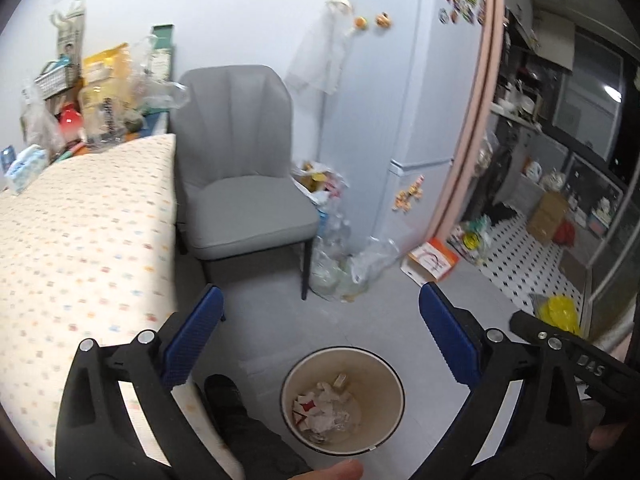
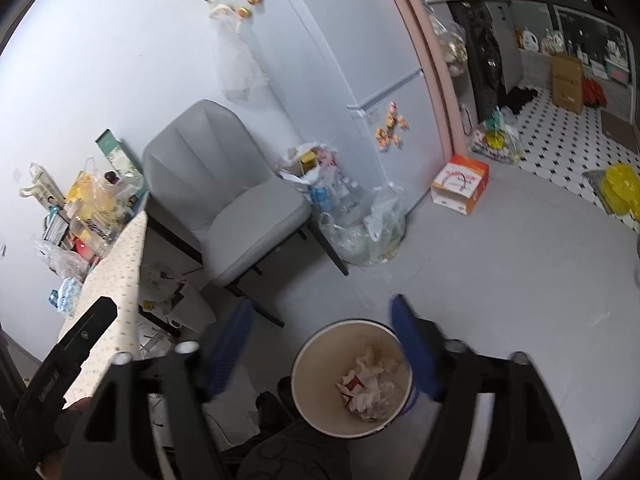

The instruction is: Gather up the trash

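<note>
Left wrist view, from the left side: a table with a dotted cloth (image 1: 80, 216) carries bags and packages at its far end. Next to it stands a grey chair (image 1: 236, 168), and right of the chair some clear plastic bags (image 1: 340, 264) lie on the floor against a white fridge (image 1: 404, 92). An orange and white box (image 1: 434, 260) lies further right, near the tiled kitchen floor. The left gripper (image 1: 320, 312) is spread wide and holds nothing; its two blue fingers (image 1: 192, 340) point forward over the grey floor. Below and between them the trash bin (image 1: 342, 400) stands upright on the floor, its long axis vertical and its round mouth facing up to the camera. Crumpled paper trash (image 1: 326, 408) lies at its bottom, in a loose heap with no clear direction.

In the right wrist view the same table cloth (image 2: 116, 280) is at the left, then the chair (image 2: 232, 200), the bags (image 2: 360, 232) and the box (image 2: 460, 182). The right gripper (image 2: 320, 312) is also released and empty. The bin (image 2: 320, 392) sits just under it, close to the right finger, and the paper (image 2: 370, 384) is inside.
</note>
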